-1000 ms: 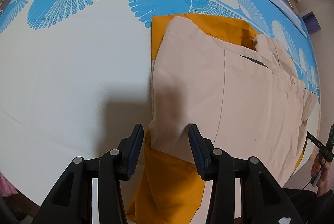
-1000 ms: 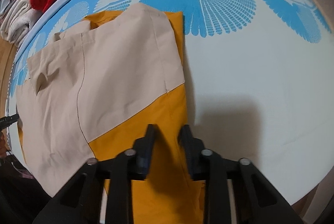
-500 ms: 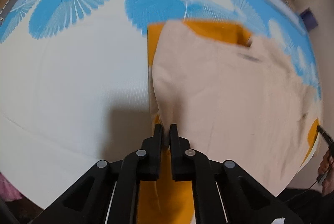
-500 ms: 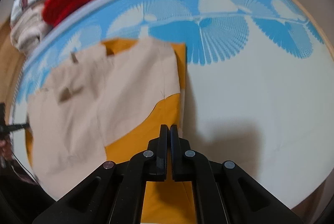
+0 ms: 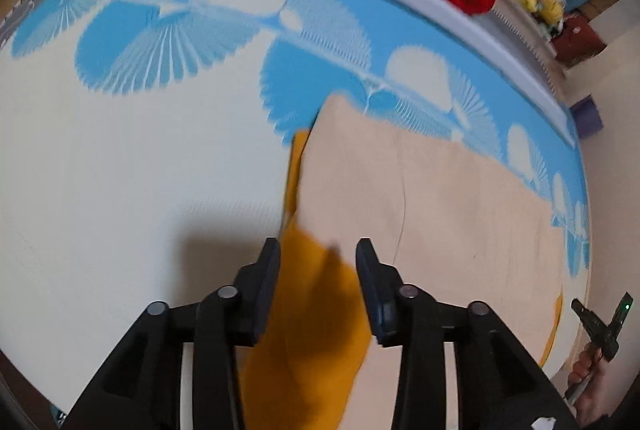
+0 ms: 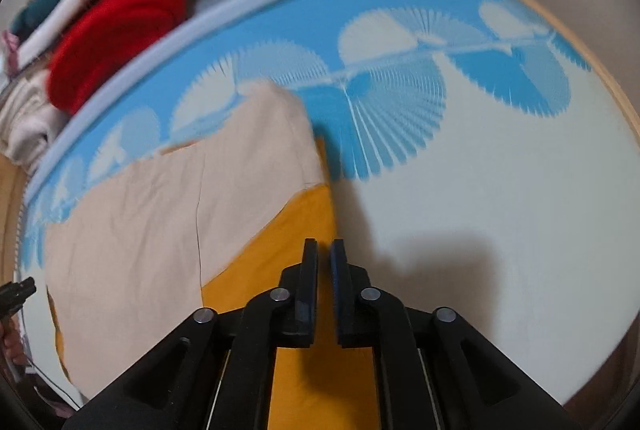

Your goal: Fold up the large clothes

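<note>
A beige garment (image 5: 440,213) with an orange lining lies folded over on the bed. An orange flap (image 5: 316,310) lies at its near left corner. My left gripper (image 5: 317,254) is open above that flap, with nothing between the fingers. In the right wrist view the beige garment (image 6: 160,213) lies to the left, with an orange part (image 6: 296,242) under my right gripper (image 6: 324,250). The right jaws stand a narrow gap apart over the orange cloth; I cannot tell if cloth is pinched.
The bed sheet (image 5: 120,189) is white with blue fan patterns. A red folded item (image 6: 116,33) and pale clothes (image 6: 24,121) are stacked beyond the bed's far edge. The other gripper's tip (image 5: 600,322) shows at the right edge of the left view.
The left gripper was shut half a second ago and has opened. Both grippers have lifted and tilted, so more of the far edge shows. The beige layer now covers the orange at the far side.
</note>
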